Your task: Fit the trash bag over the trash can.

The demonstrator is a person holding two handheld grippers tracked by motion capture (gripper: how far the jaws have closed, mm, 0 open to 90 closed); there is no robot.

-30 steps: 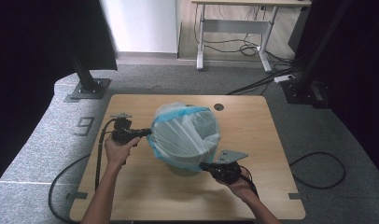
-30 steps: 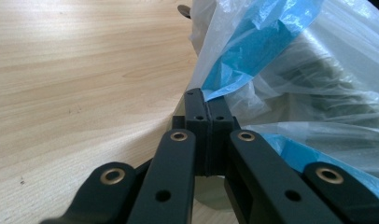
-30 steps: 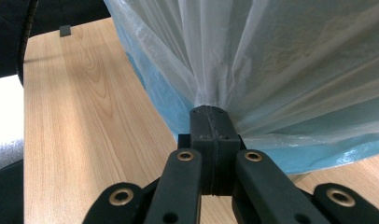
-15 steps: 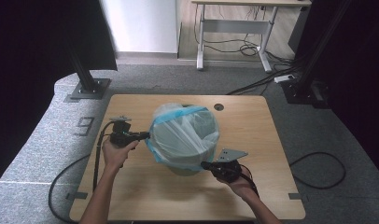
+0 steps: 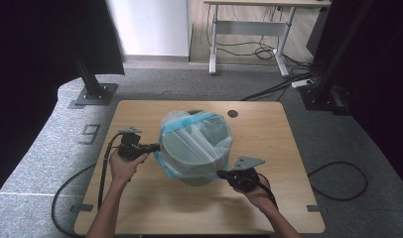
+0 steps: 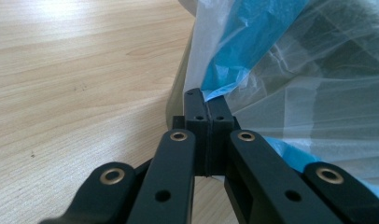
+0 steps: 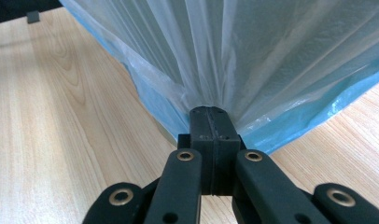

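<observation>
- my left tool [image 5: 152, 147] sits at the left side of the bin [image 5: 202, 171], jaws pinched fully together on the edge of the bin bag [image 5: 194, 141]; in the left gripper view the tool [image 6: 207, 103] nips the blue hem where it meets the clear film [image 6: 290, 93]
- my right tool [image 5: 223, 174] is at the bin's near right side, also clamped tight on the bag; in the right gripper view the tool [image 7: 211, 112] has the film [image 7: 253, 51] bunched and fanning out in taut pleats from the pinch
- bag is translucent white with blue edge band, stretched over the bin's mouth between the two tools
- bin stands about mid table [image 5: 140, 208], tipped a bit toward me, grey wall showing under the bag
- left hand [image 5: 121, 166] and right hand [image 5: 256, 193] grip the tool bodies, forearms coming in from the near edge
- cables trail off the table's near side
</observation>
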